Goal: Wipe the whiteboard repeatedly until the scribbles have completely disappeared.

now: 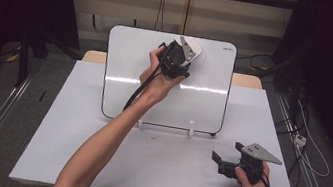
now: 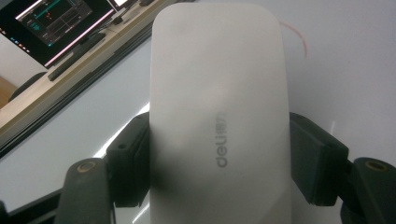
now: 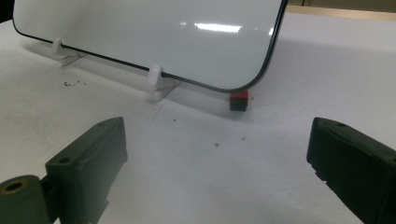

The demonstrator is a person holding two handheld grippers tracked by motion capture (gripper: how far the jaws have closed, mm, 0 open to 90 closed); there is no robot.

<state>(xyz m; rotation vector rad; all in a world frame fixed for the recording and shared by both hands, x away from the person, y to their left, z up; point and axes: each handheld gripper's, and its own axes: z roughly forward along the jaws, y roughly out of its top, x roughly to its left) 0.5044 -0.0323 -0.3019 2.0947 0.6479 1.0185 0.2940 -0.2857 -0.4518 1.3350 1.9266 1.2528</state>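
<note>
High view: left gripper (image 1: 186,56) clamps eraser (image 1: 195,49) against whiteboard (image 1: 128,67); right gripper (image 1: 222,163) rests with fingers spread.

white eraser (image 2: 219,116), white whiteboard (image 1: 128,67), black-edged

In the left gripper view the white eraser (image 2: 219,116) runs off the bottom edge and hides most of the whiteboard (image 2: 336,60) behind it. A faint red mark (image 2: 301,39) beside it is too blurred to read.
</note>
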